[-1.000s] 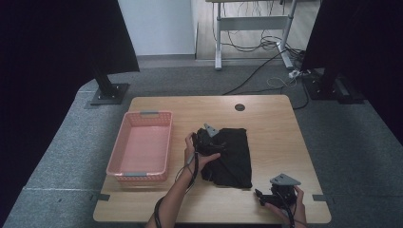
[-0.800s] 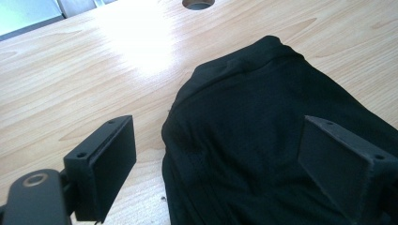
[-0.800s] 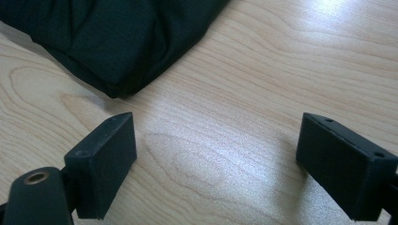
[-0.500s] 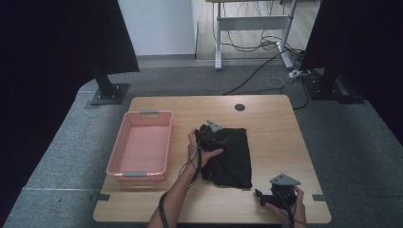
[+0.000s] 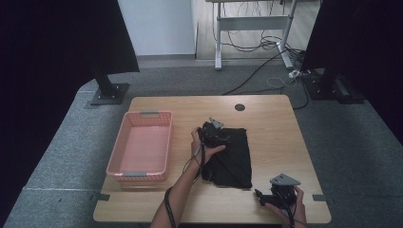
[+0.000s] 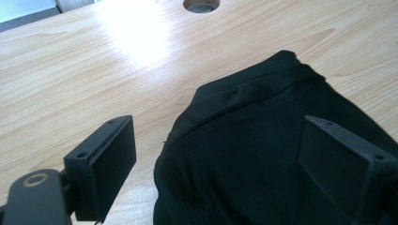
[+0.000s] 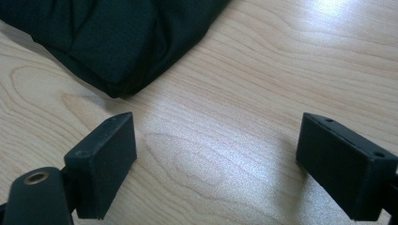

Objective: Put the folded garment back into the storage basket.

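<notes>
A folded black garment lies in the middle of the wooden table. My left gripper hovers over the garment's far left corner, jaws wide open. In the left gripper view the cloth spreads between and under the jaws of the left gripper, and the pads do not press on it. My right gripper rests low near the table's front right edge, open, pointing left. In the right gripper view the garment's near corner lies just beyond the empty jaws of the right gripper.
A pink plastic basket stands at the table's left side, with nothing in it. A round cable hole sits near the far edge. Bare wood lies to the right of the garment. Dark stands and cables surround the table on the floor.
My left gripper has slid a little farther away and to the right, along the garment's far left corner. The right gripper has stayed where it was.
</notes>
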Motion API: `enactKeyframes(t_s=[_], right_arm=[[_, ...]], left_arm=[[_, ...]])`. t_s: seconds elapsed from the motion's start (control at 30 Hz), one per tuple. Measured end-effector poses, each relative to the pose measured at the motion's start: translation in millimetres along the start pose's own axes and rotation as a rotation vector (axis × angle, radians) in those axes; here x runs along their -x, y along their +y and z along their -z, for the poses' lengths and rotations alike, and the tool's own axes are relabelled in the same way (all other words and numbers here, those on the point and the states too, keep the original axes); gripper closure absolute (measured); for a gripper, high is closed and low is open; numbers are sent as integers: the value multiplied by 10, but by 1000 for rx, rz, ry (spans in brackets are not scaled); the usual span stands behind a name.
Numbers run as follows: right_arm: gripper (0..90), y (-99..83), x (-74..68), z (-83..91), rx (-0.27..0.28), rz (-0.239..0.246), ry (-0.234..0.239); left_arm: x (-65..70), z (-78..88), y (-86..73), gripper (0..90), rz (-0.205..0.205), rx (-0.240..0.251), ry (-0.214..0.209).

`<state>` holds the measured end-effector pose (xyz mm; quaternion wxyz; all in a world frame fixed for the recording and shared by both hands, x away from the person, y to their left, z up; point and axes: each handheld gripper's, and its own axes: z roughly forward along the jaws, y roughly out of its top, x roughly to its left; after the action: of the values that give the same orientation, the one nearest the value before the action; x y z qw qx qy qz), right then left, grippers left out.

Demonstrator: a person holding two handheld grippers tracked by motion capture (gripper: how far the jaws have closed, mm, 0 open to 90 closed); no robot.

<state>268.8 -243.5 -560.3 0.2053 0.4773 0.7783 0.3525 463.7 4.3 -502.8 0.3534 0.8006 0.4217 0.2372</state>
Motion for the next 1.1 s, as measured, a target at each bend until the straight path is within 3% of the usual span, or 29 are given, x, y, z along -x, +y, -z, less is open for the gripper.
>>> enactKeyframes(t_s=[0.43,0.67,0.73,0.87,1.1], right_arm=[[120,0,0,0,0,0,0],[120,0,0,0,0,0,0],[120,0,0,0,0,0,0],[120,0,0,0,0,0,0],[120,0,-1,0,0,0,0]], left_arm=[[-55,-213,-99,124,33,-56,-6],[-79,-297,-173,93,18,-77,0],[-83,-305,-178,69,-3,-84,15],[-97,-314,-168,43,-1,-102,20],[-139,-328,-189,39,19,-103,-7]])
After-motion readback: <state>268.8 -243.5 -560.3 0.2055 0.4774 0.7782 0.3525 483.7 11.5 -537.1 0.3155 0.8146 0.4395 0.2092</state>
